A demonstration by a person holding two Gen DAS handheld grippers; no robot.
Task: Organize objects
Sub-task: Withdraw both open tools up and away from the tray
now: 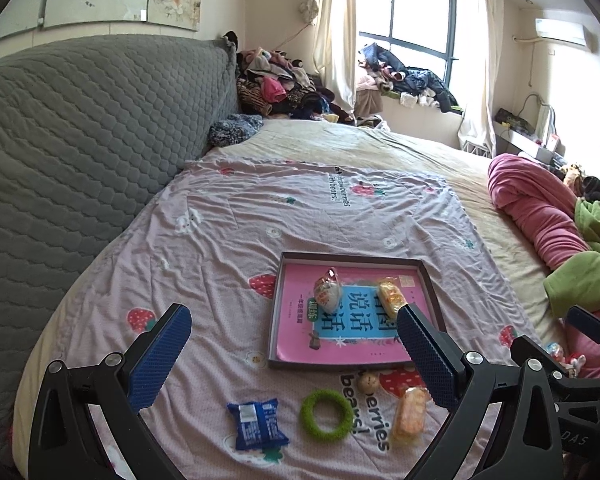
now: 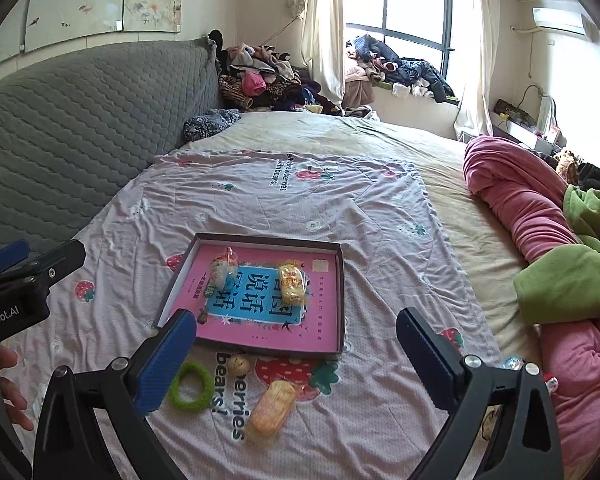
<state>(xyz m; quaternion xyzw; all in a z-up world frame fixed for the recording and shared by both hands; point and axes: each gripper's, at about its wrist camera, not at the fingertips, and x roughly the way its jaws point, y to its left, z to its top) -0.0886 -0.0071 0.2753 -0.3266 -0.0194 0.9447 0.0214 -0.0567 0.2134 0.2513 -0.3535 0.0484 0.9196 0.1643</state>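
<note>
Left wrist view first, reading left to right: the left gripper (image 1: 294,320) hangs above the bed with its jaws spread wide and nothing between them. Below it on the strawberry-print sheet (image 1: 220,240) lie a blue snack packet (image 1: 257,423), then a green ring (image 1: 326,412), a small round ball (image 1: 369,381) and an orange wrapped cake (image 1: 410,412), all loose and well apart from each other. Beyond them sits the shallow box (image 1: 278,292), lined with a pink book cover, already holding a clear-wrapped snack (image 1: 327,290) and a yellow wrapped cake (image 1: 391,298). On the right wrist view the right gripper (image 2: 296,322) is likewise released and empty, poised over the near edge of the box. Judging by the layout, the loose items still need to go in the box; the sensible move is to drop straight down on one packet, pinch it across its narrow side, and set it in bare space beside the two already there. Hard to read: the small colourful things at the far right, half behind the gripper frame, and the blue packet, which is out of the right view.
</note>
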